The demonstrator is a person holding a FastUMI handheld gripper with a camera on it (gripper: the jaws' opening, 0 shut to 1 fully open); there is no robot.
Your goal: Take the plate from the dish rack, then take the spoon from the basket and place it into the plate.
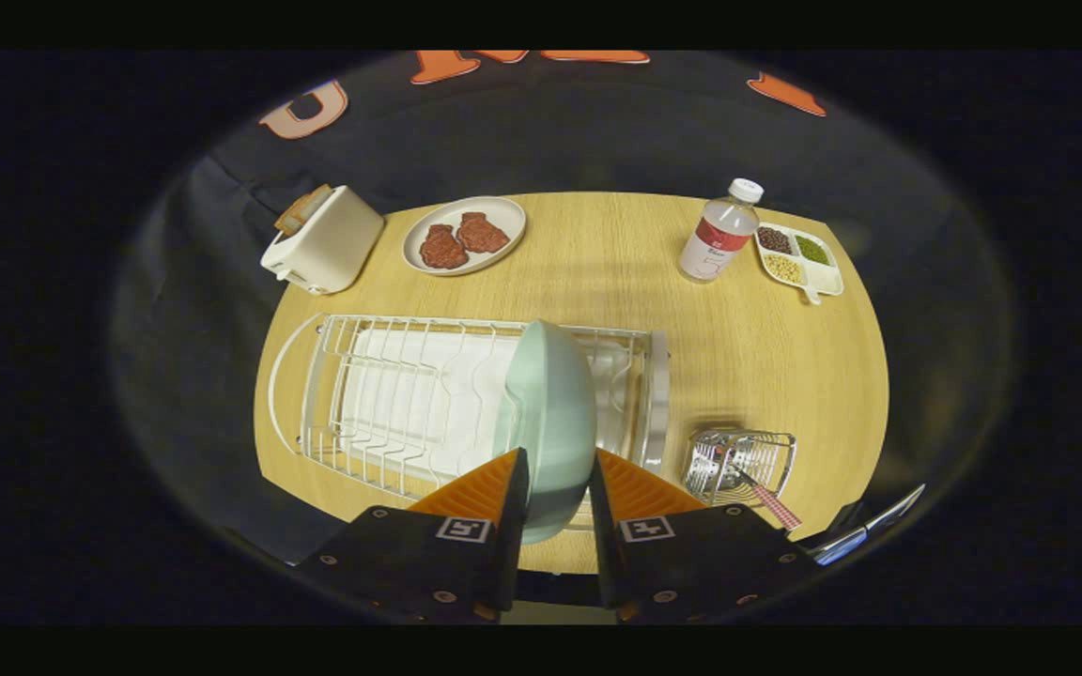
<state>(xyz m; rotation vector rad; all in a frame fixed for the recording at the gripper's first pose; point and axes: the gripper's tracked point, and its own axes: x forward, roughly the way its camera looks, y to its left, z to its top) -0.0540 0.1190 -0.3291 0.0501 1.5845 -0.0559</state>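
The fingers are closed on the pale green plate, held on edge over the dish rack (likely just lifting out). The spoon waits in the wire basket on the bench, so that step remains.

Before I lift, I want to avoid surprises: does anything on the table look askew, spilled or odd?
Nothing looks spilled or damaged. The plate stands on edge in the dish rack, between the tool fingers. The spoon leans out of the basket, as expected. The bottle stands upright.
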